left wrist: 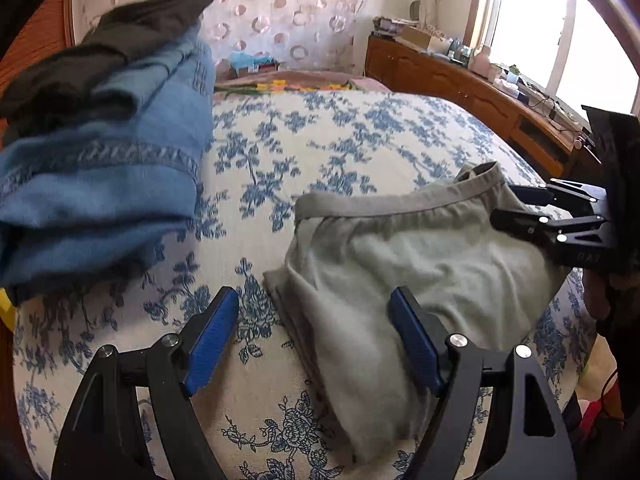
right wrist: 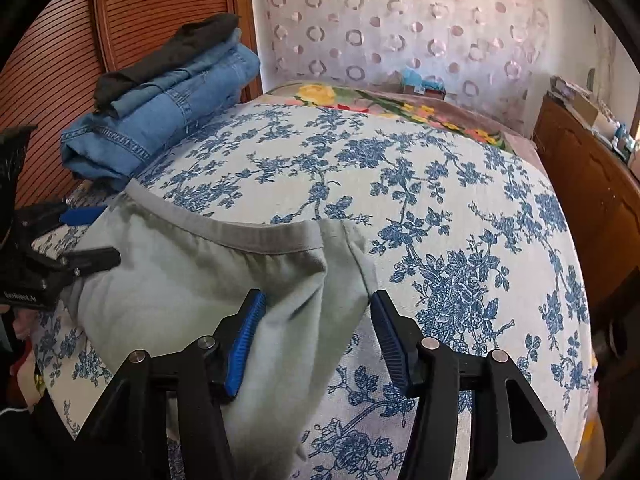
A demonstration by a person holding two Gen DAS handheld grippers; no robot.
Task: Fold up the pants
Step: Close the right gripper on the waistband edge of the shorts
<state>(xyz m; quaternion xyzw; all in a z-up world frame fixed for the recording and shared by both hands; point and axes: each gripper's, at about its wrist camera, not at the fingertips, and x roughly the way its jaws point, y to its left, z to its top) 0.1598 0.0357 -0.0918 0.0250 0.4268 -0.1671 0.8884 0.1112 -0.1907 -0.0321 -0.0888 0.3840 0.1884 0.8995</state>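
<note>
Now the pale grey-green folded cotton pants lie flat on the bed's white bedspread printed with blue flowers, close to the bed's near edge, their grey elastic waistband turned toward the far end. The left tongs hang spread wide over the left side of the folded pants: one blue ribbed pad stands above bare bedspread, the other above the cloth, and neither presses on it. From the right wrist view, the right tongs are likewise spread over the right side of the pants, the left pad above the cloth and the right pad above the flowered bedspread, pinching nothing. Each tool shows at the side of the other's view, beside the waistband. Toward the bed's far left corner sits a stack of folded blue denim jeans with a dark charcoal garment on top, well apart from the pants. A brown wooden dresser stands along the bed's right side.
</note>
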